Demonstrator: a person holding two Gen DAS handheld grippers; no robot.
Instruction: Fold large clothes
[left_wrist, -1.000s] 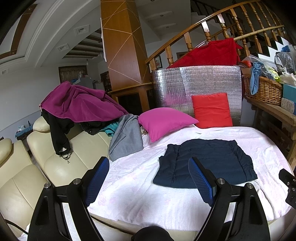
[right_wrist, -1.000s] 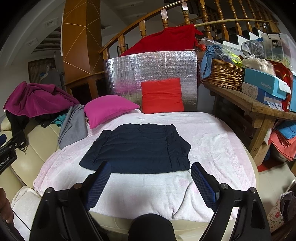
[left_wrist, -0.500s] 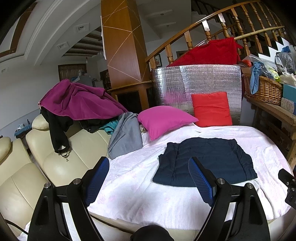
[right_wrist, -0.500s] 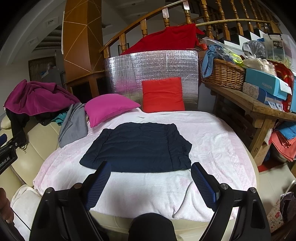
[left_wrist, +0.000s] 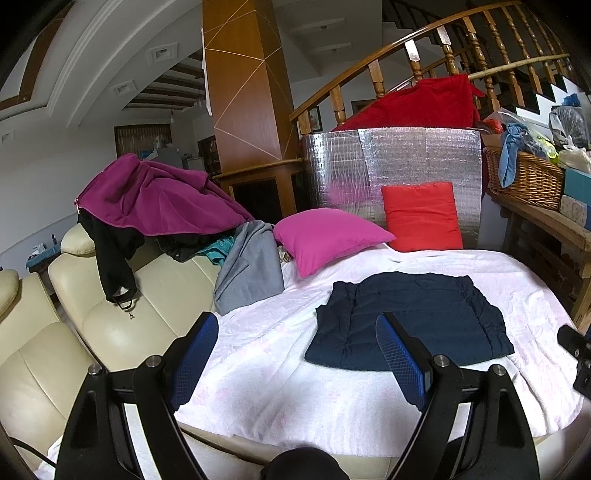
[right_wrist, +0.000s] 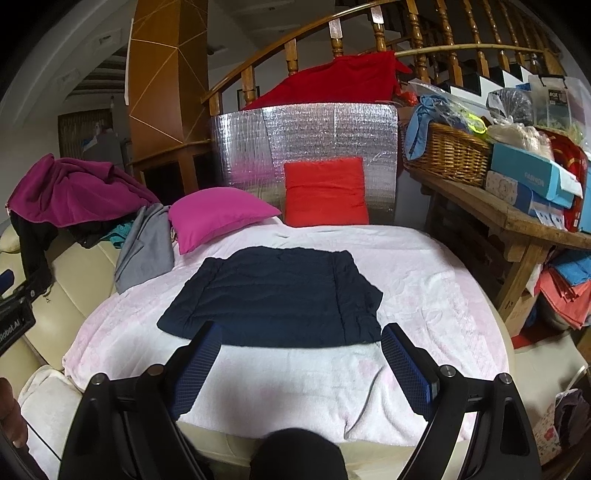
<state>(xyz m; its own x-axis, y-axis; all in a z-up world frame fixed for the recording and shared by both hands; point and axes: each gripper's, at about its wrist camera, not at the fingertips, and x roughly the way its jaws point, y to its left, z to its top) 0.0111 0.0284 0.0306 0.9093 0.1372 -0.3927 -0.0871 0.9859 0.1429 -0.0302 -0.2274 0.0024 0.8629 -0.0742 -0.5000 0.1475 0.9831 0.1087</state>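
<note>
Left claw (left_wrist: 295, 354) wide, nothing between its blue pads; right claw (right_wrist: 301, 363) likewise wide and empty. Both hover over the near edge of the pink-white blanket (right_wrist: 424, 280).

Navy garment (right_wrist: 273, 295): folded flat into a rough rectangle, lying on the blanket. Right view: dead ahead at 12 o'clock, near hem just beyond the pads. Left view: garment (left_wrist: 410, 321) sits off toward 1 o'clock, partly behind the right-hand pad.

Left view only: full run of the cream sofa (left_wrist: 110, 306) at 9–10 o'clock, with the purple jacket (left_wrist: 155, 199) heaped over black clothing on its back. Right claw's body shows at the 3 o'clock edge.

Right view only: wooden tabletop (right_wrist: 517, 218) at 2 o'clock carrying a wicker basket (right_wrist: 447, 155) with a blue cloth hanging over its rim, and a blue box (right_wrist: 532, 173) beside it; folded cloths stacked beneath. Left claw's body shows at 9 o'clock.

Both views: grey garment (right_wrist: 146, 247), magenta pillow (right_wrist: 218, 214), red pillow (right_wrist: 325, 192) against silver foil panel (right_wrist: 303, 140).
</note>
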